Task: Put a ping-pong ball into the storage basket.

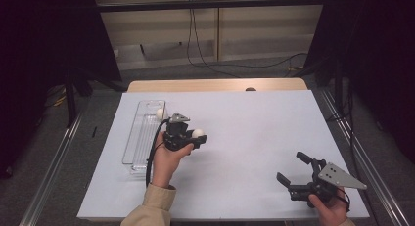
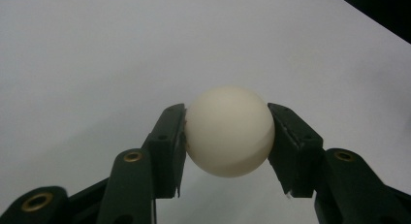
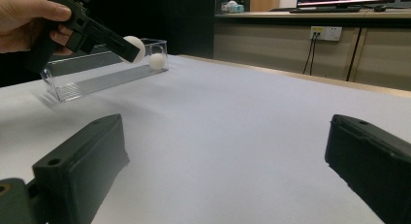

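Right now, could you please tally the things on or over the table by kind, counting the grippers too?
White balls: 2, one held in the left gripper as ball in the jaws, one ball in the tray.
Clear plastic tray: 1.
Grippers: 2, the left gripper and the right gripper, its jaws apart.
Total: 5.

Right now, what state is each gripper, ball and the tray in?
Left gripper: shut on a white ball, held above the table.
Right gripper: open, holding nothing.
Second white ball: resting in the far end of the tray.
Clear plastic tray: lying flat on the white table, open-topped.
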